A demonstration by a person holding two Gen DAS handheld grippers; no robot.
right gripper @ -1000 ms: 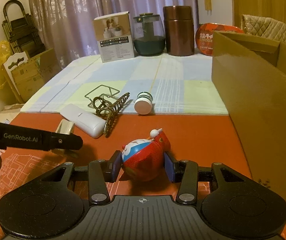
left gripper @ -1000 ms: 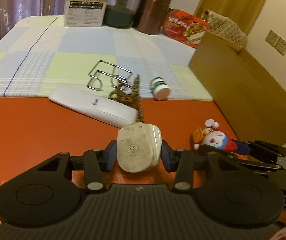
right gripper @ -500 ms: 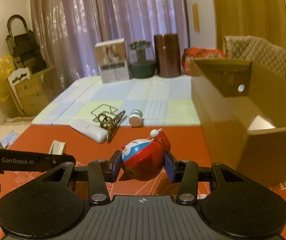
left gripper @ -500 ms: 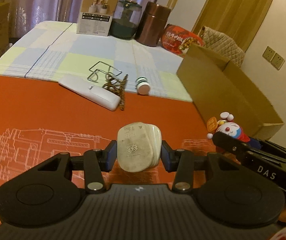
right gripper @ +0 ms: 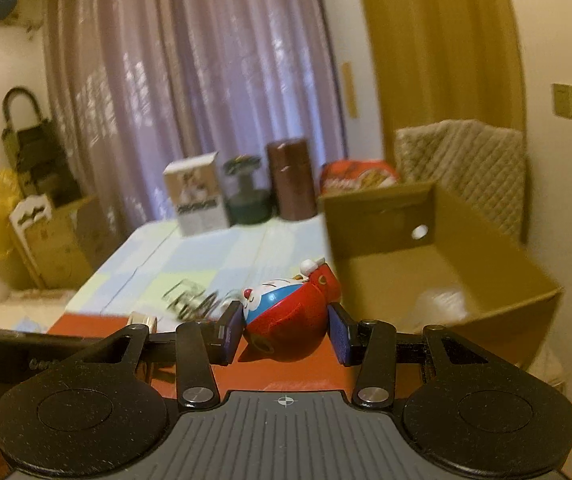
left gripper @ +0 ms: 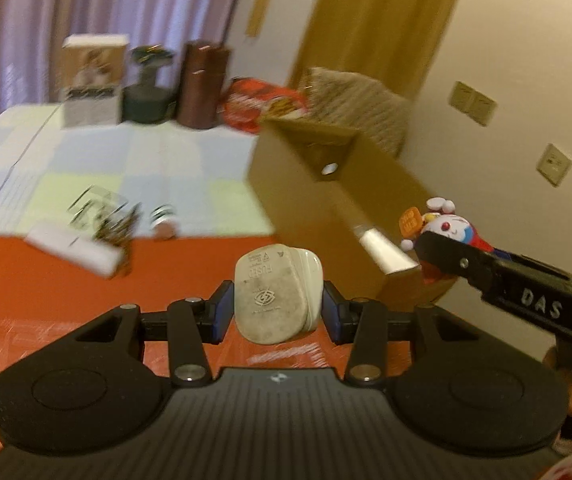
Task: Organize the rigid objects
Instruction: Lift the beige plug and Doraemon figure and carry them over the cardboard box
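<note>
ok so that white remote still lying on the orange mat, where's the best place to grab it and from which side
Grip the white remote across its narrow width, near mid-length, coming down from above. It is a long, slim bar lying flat on the orange mat, so its long side edges are the faces to pinch. A wire rack sits close behind it, so avoid approaching from that far side.

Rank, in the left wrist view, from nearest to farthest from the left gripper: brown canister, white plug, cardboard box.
1. White plug: held in the left gripper.
2. Cardboard box: ahead, to the right.
3. Brown canister: far back, upright.
</note>
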